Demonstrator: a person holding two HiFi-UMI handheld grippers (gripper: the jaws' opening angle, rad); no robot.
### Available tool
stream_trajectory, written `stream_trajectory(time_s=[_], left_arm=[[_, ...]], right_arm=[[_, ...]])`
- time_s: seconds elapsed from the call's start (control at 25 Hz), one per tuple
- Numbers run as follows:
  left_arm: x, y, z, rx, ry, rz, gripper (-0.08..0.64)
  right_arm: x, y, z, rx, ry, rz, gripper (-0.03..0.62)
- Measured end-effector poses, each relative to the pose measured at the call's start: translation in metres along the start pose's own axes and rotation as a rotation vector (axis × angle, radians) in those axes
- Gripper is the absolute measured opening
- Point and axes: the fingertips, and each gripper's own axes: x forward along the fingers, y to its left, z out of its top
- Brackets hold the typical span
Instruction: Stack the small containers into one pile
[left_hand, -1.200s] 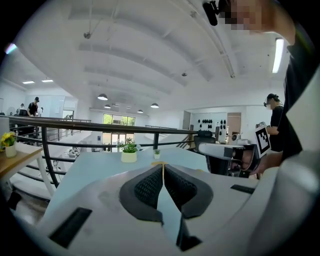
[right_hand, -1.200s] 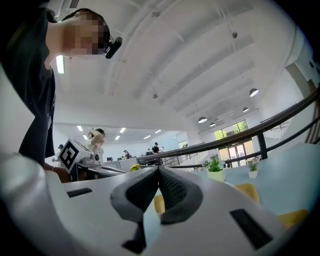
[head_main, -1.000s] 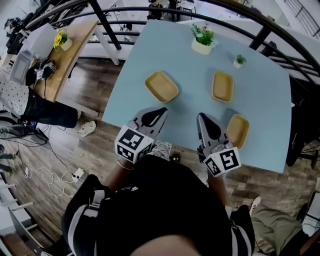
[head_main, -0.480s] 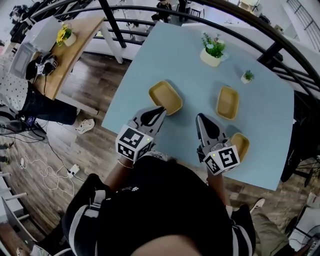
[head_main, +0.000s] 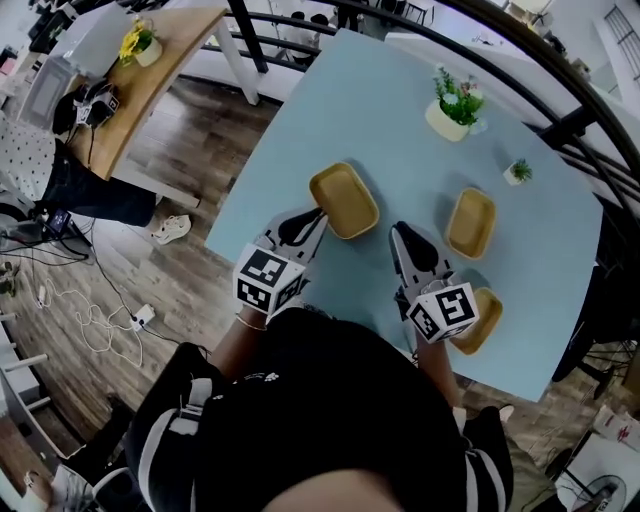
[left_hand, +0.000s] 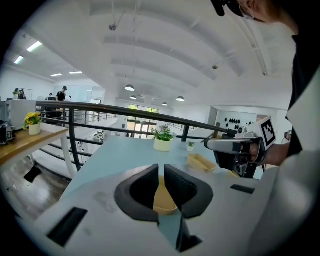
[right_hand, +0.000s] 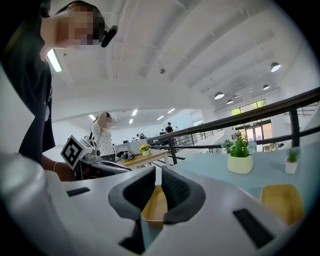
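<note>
Nothing is stacked yet: three small containers (head_main: 471, 223) are spread apart on the table (head_main: 380, 110). The left tool (head_main: 318, 215) and right tool (head_main: 400, 232) are held empty, jaws nearly together. The left one is poised just beside the nearest container (head_main: 343, 200).

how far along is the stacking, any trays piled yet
Done: nothing yet. Three yellow trays lie apart on the blue table: the left tray, the far right tray and the near right tray.
In hand: nothing. The left gripper points at the left tray's edge and the right gripper hovers between trays, both with jaws together.
Left: all the stacking.
</note>
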Motion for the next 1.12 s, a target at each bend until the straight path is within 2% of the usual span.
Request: stream_trajectory(time_s=[0.6,0.92,1.12], left_arm=[[0.033,0.039,-0.034,-0.085,0.086,0.044,0.021],[0.040,0.050,-0.057,-0.187,0.130,0.086,0.030],[0.047,0.052,-0.076,-0.244,0.170,0.098,0.075]], right_arm=[[0.050,-0.026,-0.040,-0.002,0.186,0.067,0.094],[0.067,-0.036,-0.068,-0.003,0.286,0.104,0.112],[0.075,-0.044,-0.088,-0.011,0.337,0.122,0.117]])
